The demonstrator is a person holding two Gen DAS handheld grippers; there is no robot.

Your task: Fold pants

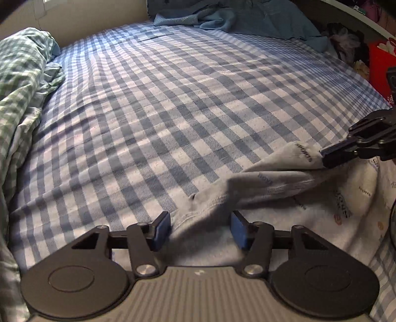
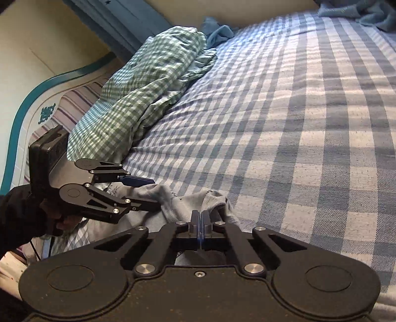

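A pair of pale grey cotton pants with small printed lettering (image 1: 267, 183) is seen lying at the near edge of a bed covered by a blue-and-white checked sheet (image 1: 173, 104). In the left wrist view the left gripper (image 1: 201, 230) is shown with its blue-padded fingers (image 1: 163, 231) spread apart, a stitched edge of the pants lying between them without being pinched. In the same view the right gripper (image 1: 329, 158) is seen reaching in from the right, its fingers pressed together on a bunched fold of the pants, which is lifted slightly off the sheet.

In the right wrist view the right gripper (image 2: 200, 226) is shown with its fingers closed on the grey cloth, and the left gripper (image 2: 148, 194) is seen from the side, low over the fabric, one finger above the cloth and one at its edge, held by a hand in a dark sleeve (image 2: 52, 215).

A crumpled green-and-white checked cloth (image 2: 138, 99) is shown along the left side of the bed in both views. A rumpled blue blanket (image 1: 235, 17) is seen at the far end of the bed. A red bag (image 1: 381, 64) is shown only in the left wrist view; a teal-trimmed headboard (image 2: 27, 104) only in the right wrist view.
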